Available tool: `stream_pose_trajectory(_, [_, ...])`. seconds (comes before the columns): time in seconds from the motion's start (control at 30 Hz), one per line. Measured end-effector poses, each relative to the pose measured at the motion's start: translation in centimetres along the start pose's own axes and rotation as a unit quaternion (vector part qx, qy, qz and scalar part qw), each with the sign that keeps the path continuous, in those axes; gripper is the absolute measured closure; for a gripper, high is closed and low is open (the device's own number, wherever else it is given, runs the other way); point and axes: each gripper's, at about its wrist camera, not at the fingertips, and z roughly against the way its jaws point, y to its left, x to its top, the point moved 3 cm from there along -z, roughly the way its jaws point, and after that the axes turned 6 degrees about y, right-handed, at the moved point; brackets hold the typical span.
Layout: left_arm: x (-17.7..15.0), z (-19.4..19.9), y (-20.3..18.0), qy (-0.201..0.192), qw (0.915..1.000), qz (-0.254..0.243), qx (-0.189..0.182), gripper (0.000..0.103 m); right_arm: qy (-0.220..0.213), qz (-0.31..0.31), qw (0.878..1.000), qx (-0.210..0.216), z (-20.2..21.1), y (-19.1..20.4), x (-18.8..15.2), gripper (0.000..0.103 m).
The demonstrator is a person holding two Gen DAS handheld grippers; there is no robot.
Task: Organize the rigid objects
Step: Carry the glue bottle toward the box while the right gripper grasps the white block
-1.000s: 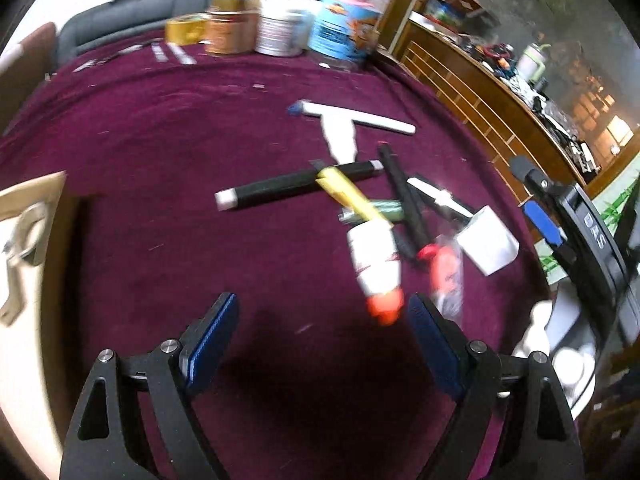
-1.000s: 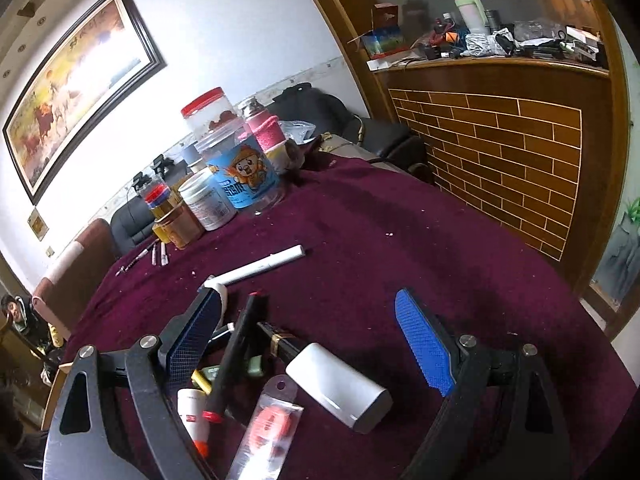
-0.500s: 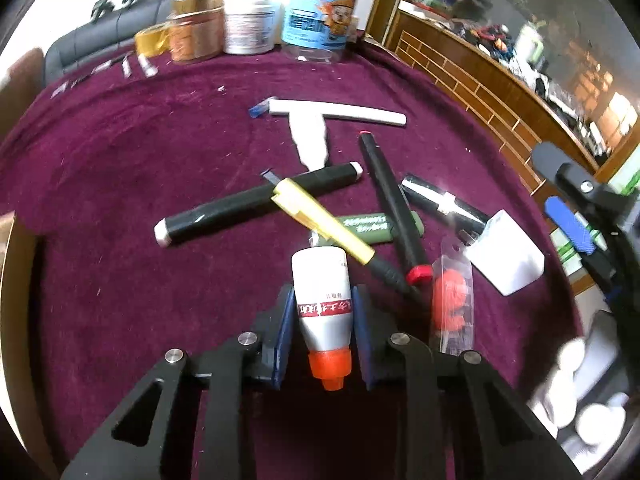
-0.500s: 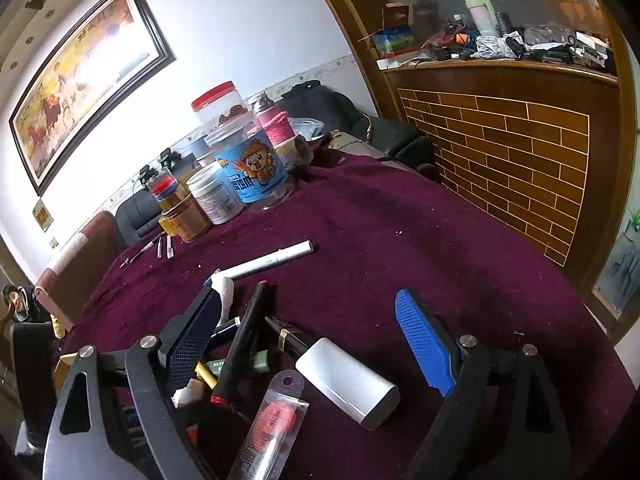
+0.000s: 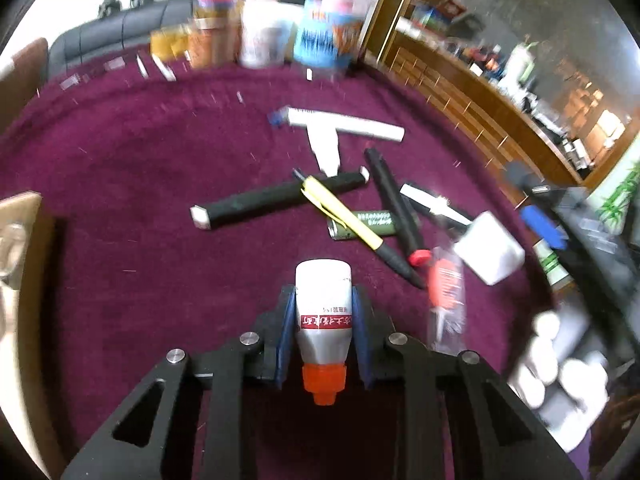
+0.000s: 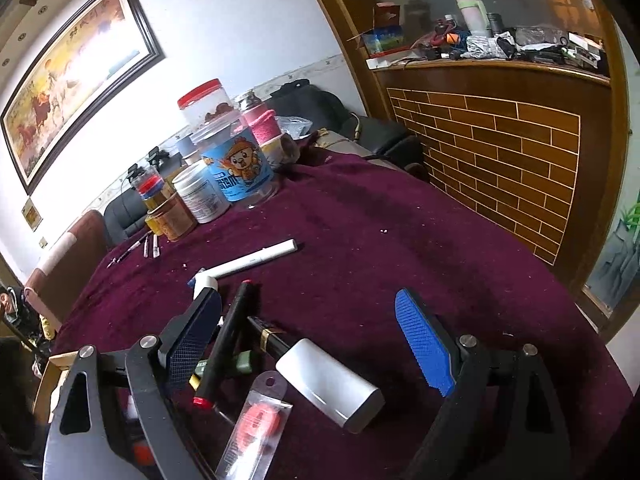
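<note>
Over cloth (image 5: 132, 184), L tongs (image 5: 323, 320) tilted down, gripping glue bottle (image 5: 323, 312).

You face a bench (image 6: 400, 240) draped in maroon cloth. Jars (image 6: 224, 176) crowd its far edge. Nearer, a white marker (image 6: 256, 258), black pens (image 5: 276, 200), a yellow pen (image 5: 344, 216) and a white block (image 6: 332, 384) lie scattered.

Glue bottle (image 5: 323, 312) between tool (image 5: 322, 334) pads
</note>
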Motion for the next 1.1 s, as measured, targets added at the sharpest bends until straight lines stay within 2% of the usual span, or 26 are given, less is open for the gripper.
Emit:
stream_pose_trajectory(0.2, [-3.3,9.2,3.2,-0.067,0.9949,0.046,-0.059,0.08,0.008,-0.017,1.0,-0.002,-0.4,-0.8,0.0,0.014])
stream_pose_trajectory(0.3, [-4.8,11.5,4.5,-0.075,0.9935,0.057,-0.064,0.08,0.019,-0.038,0.999,0.005,-0.6,-1.6,-0.1,0.014])
stream_pose_trajectory(0.43, [-6.3,14.0,6.3,-0.085,0.9929,0.062,-0.054,0.08,0.06,-0.05,0.997,0.018,-0.4,-2.2,-0.6,0.014])
stream_pose_trajectory(0.57, [-7.2,15.3,7.9,-0.104,0.9909,0.068,-0.05,0.08,0.069,0.016,0.997,0.005,1.4,-1.1,-1.2,0.014])
stream_pose_trajectory(0.67, [-7.6,15.3,8.8,-0.11,0.9888,0.083,-0.058,0.08,0.095,0.094,0.991,-0.021,1.2,0.4,-1.6,0.014])
stream_pose_trajectory(0.77, [-8.4,15.8,9.9,-0.111,0.9871,0.1,-0.058,0.08,0.121,0.196,0.971,-0.063,0.0,2.2,-2.4,0.014])
stream_pose_trajectory(0.8, [-8.5,15.9,10.2,-0.111,0.9869,0.104,-0.055,0.08,0.126,0.243,0.958,-0.09,-0.7,3.0,-2.9,0.015])
stream_pose_trajectory(0.83, [-8.7,16.1,10.4,-0.111,0.9867,0.107,-0.05,0.08,0.131,0.269,0.949,-0.101,-1.1,3.3,-3.3,0.019])
stream_pose_trajectory(0.9, [-9.1,16.5,10.9,-0.115,0.9861,0.113,-0.04,0.08,0.15,0.291,0.939,-0.102,-1.8,3.4,-3.8,0.068])
stream_pose_trajectory(0.93, [-9.3,16.7,11.1,-0.118,0.9857,0.116,-0.035,0.08,0.165,0.291,0.937,-0.099,-2.0,3.4,-4.0,0.076])
stream_pose_trajectory(1.1, [-10.0,17.1,12.5,-0.123,0.9836,0.13,-0.018,0.08,0.186,0.28,0.939,-0.068,-0.6,3.3,-4.7,0.078])
